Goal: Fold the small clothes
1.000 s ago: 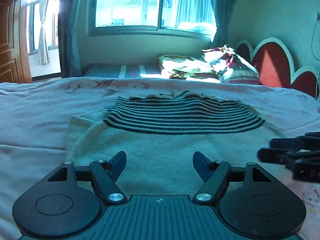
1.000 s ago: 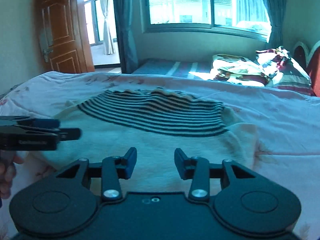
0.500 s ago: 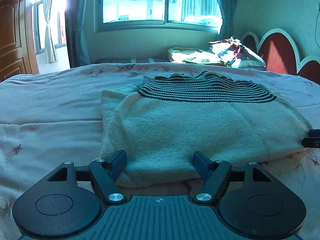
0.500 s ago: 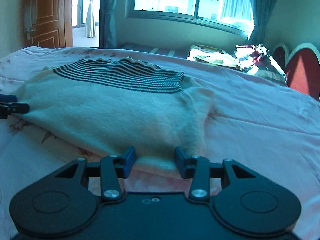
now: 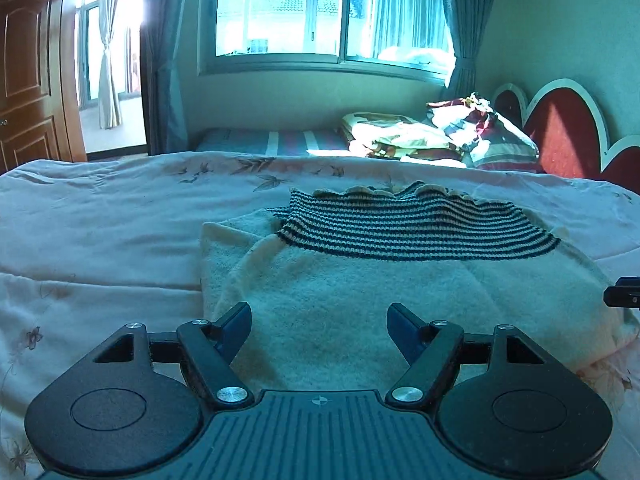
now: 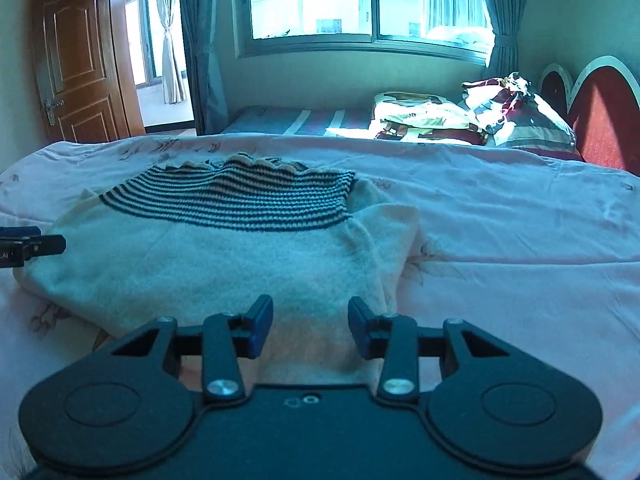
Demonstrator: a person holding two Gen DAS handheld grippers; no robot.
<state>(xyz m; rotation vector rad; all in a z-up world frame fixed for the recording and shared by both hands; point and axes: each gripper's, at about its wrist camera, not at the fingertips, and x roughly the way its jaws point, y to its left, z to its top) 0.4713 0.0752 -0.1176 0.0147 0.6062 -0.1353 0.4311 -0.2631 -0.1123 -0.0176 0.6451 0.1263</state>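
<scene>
While the sweater (image 5: 360, 300) lies half-folded on the bed (image 5: 100, 216), both tongs, left (image 5: 318, 326) and right (image 6: 310, 326), hover open and empty; the right's jaws have just been closing on nothing.

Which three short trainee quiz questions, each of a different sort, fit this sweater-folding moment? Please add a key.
1. True or false: the cream sweater lies on the pink bedspread with its striped band on the far side from the cameras.
2. Multiple choice: how do the pads of the left hand-held gripper stand? A) clamped on the sweater B) apart over the sweater's near edge C) closed on the bedspread.
3. Fill in: in the right wrist view, the tip at the picture's left edge is the ___ hand-held gripper.

Key: 1 true. 2 B. 3 left. The right hand-held gripper also hangs with its pads apart over the sweater.
</scene>
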